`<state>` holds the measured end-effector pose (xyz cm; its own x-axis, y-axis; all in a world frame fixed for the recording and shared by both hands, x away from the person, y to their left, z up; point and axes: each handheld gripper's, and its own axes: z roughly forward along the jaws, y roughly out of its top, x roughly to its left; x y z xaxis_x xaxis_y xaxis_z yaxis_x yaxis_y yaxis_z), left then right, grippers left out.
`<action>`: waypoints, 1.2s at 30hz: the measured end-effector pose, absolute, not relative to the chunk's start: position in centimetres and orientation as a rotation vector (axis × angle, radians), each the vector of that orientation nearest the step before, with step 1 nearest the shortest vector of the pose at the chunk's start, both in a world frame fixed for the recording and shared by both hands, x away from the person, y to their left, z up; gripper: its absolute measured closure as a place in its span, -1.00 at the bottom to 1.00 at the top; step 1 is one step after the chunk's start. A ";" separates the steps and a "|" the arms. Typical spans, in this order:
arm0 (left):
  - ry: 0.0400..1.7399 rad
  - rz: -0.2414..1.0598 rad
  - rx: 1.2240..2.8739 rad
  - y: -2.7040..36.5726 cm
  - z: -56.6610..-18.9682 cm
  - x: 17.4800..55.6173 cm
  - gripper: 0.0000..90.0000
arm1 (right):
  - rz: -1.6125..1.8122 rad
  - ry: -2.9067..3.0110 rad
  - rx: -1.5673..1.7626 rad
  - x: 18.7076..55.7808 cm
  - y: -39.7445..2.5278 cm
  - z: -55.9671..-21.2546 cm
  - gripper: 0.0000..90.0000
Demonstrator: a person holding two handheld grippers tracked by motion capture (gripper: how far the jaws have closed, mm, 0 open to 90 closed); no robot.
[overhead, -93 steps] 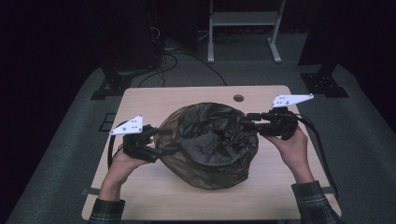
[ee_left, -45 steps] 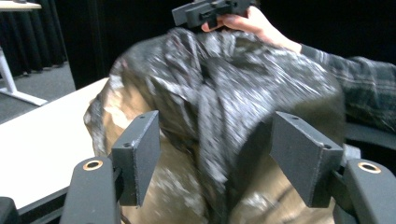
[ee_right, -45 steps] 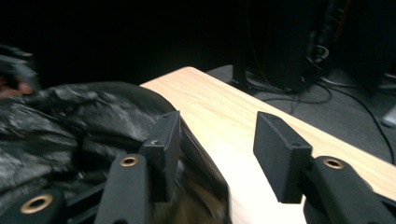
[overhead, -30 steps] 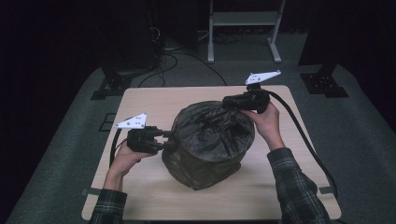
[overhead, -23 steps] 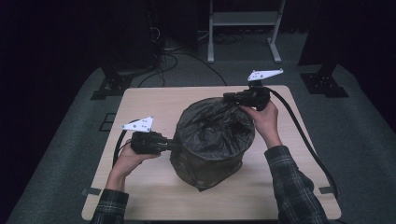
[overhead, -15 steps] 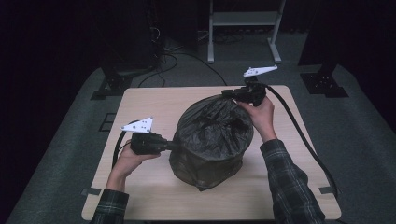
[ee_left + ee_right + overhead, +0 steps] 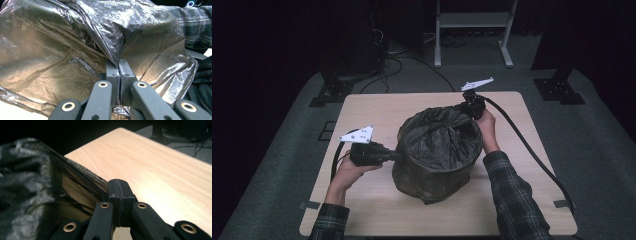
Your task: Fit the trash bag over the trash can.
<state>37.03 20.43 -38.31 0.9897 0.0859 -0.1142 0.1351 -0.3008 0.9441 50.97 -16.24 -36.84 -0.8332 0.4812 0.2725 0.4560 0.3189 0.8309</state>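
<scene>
Left gripper (image 7: pixel 393 156) up close: fingers (image 7: pixel 113 75) clamped tight on a fold of the black trash bag (image 7: pixel 437 145), mid-tabletop (image 7: pixel 362 210). Farther back, right gripper (image 7: pixel 462 111) pinching the bag's far rim, fingers (image 7: pixel 113 192) pressed together on film. Bare wood behind visible from right gripper view; plaid sleeve (image 7: pixel 197 22) from left one.

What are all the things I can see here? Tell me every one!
Bin bag: one, black and shiny, pulled over a round bin in the middle of the table.
Table: one, light wood, in the centre.
Metal stand: one, pale grey, on the floor behind the table.
Cables: several, black, on the floor at the back.
Left gripper: one, black, pinching the bag's near-left side.
Right gripper: one, black, pinching the bag's far-right edge.
Sleeves: two, checked, at the bottom.
</scene>
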 end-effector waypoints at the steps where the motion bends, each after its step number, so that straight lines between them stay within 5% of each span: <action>1: 0.159 -0.051 1.879 20.4 -38.3 37.0 0.96 | 1.568 2.546 0.900 51.0 -16.1 -37.0 1.00; 4: 0.153 -0.053 1.882 20.3 -38.4 37.0 0.96 | 1.526 2.566 0.895 50.9 -15.8 -37.5 0.97; 6: 0.152 -0.052 1.883 20.3 -38.4 37.0 0.96 | 1.493 2.524 0.921 50.9 -16.0 -37.3 0.63; 15: 0.172 -0.034 1.879 20.5 -38.4 36.9 0.68 | 1.525 2.344 0.967 50.1 -19.4 -34.0 0.08; 24: 0.222 0.013 1.852 21.1 -37.9 36.5 -0.14 | 1.522 2.258 0.885 46.5 -21.4 -29.9 -0.65; 36: 0.289 0.071 1.835 20.4 -37.9 36.4 -0.98 | 1.513 2.396 0.616 40.3 -20.6 -27.5 -0.78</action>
